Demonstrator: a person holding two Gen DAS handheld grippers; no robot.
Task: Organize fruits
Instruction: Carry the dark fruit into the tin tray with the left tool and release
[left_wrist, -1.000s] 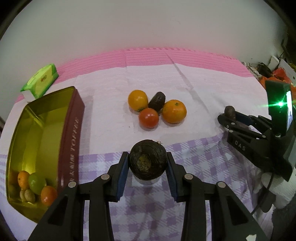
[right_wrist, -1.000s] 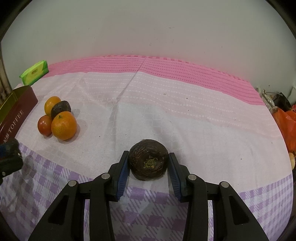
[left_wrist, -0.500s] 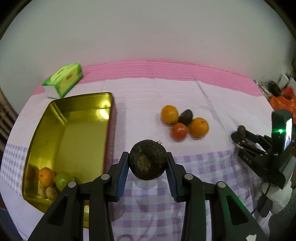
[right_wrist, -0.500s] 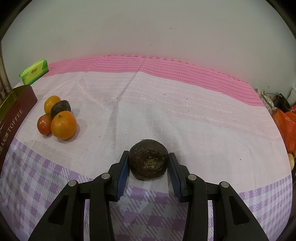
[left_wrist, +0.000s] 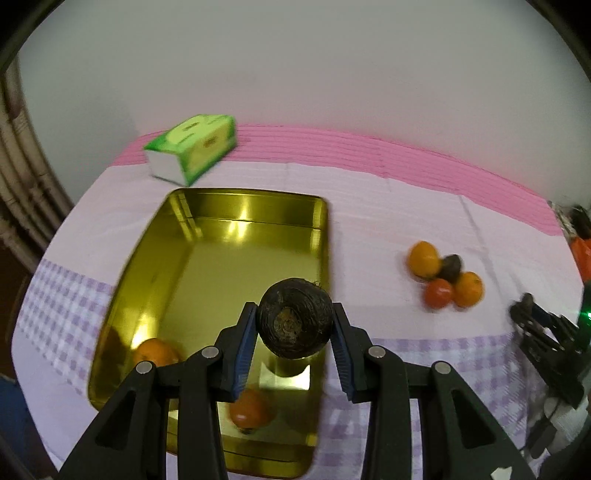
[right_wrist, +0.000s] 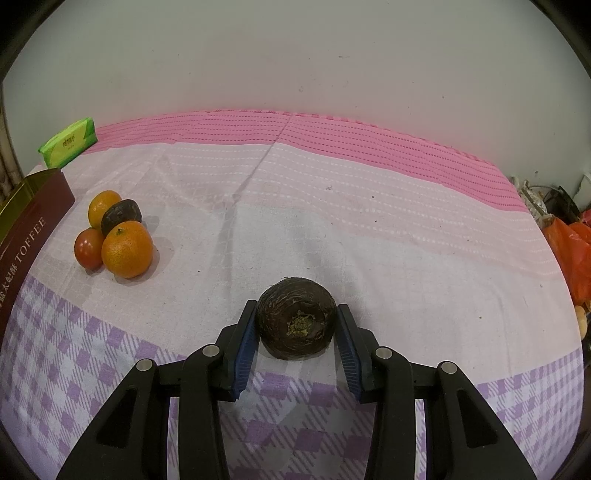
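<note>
My left gripper (left_wrist: 294, 325) is shut on a dark brown round fruit (left_wrist: 294, 318) and holds it above the near right part of the open gold tin (left_wrist: 207, 206). The tin holds an orange (left_wrist: 155, 351) and a reddish fruit (left_wrist: 251, 409) near its front. My right gripper (right_wrist: 296, 330) is shut on a second dark brown round fruit (right_wrist: 296, 317), low over the tablecloth. It also shows in the left wrist view (left_wrist: 546, 332) at the right edge. A cluster of two oranges, a tomato and a dark fruit (right_wrist: 114, 232) lies on the cloth, also seen in the left wrist view (left_wrist: 445, 275).
A green tissue pack (left_wrist: 192, 147) lies behind the tin, also at the far left of the right wrist view (right_wrist: 68, 146). The tin's maroon side reads TOFFEE (right_wrist: 26, 240). Orange bags and clutter (right_wrist: 569, 236) sit at the table's right edge. A wall stands behind.
My left gripper has swung left with its dark fruit, from over the checked cloth to above the tin. The right gripper has stayed still with its fruit.
</note>
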